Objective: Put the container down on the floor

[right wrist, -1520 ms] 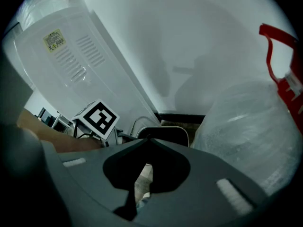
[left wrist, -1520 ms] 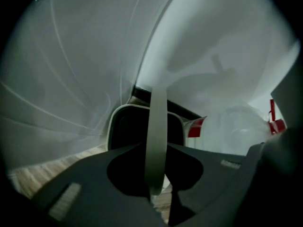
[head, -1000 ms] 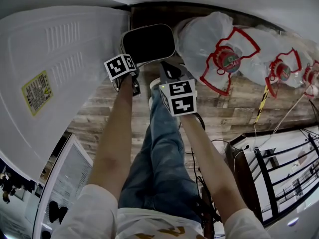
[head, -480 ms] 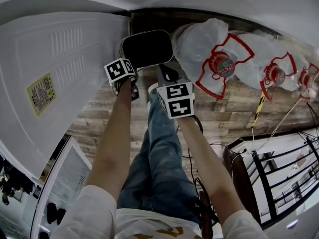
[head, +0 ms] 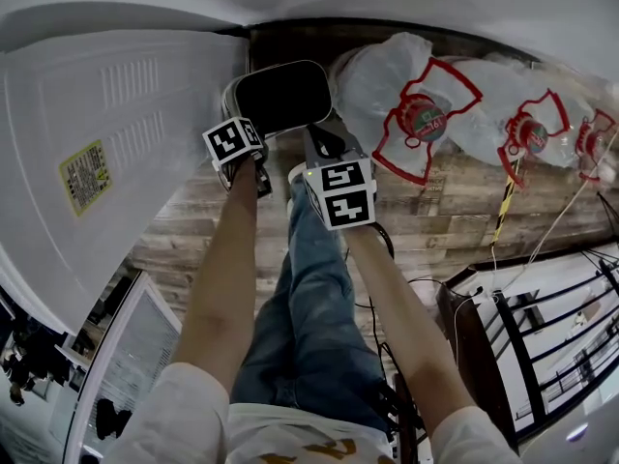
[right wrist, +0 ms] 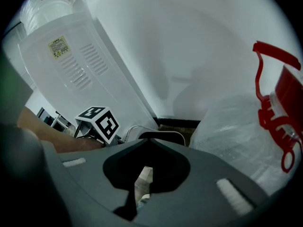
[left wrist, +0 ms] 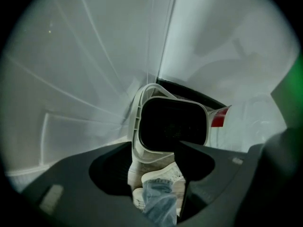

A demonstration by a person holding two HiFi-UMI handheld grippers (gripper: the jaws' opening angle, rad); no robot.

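White sleeves (head: 179, 414), blue jeans (head: 309, 307), white sneakers (left wrist: 161, 176); dark grey left tongs (left wrist: 156, 148) and right tongs (right wrist: 150, 143), black-and-white marker cubes (head: 235, 138).

White container (head: 282, 95), dark rounded-rectangular mouth facing upward, seemingly resting on the plank floor (head: 193, 230)

Both bare forearms are stretched downward and away from the body, the left forearm (head: 224, 269) and the right forearm (head: 397, 288) held side by side above a leg (head: 309, 298) in blue jeans. The left gripper (left wrist: 151, 148) is held with its jaws wide apart, nothing clamped between them. The right gripper (right wrist: 142, 181) is seen with its jaws set almost together, a narrow slit between them. The left marker cube (head: 234, 136) and the right marker cube (head: 340, 193) are turned up toward the head camera.
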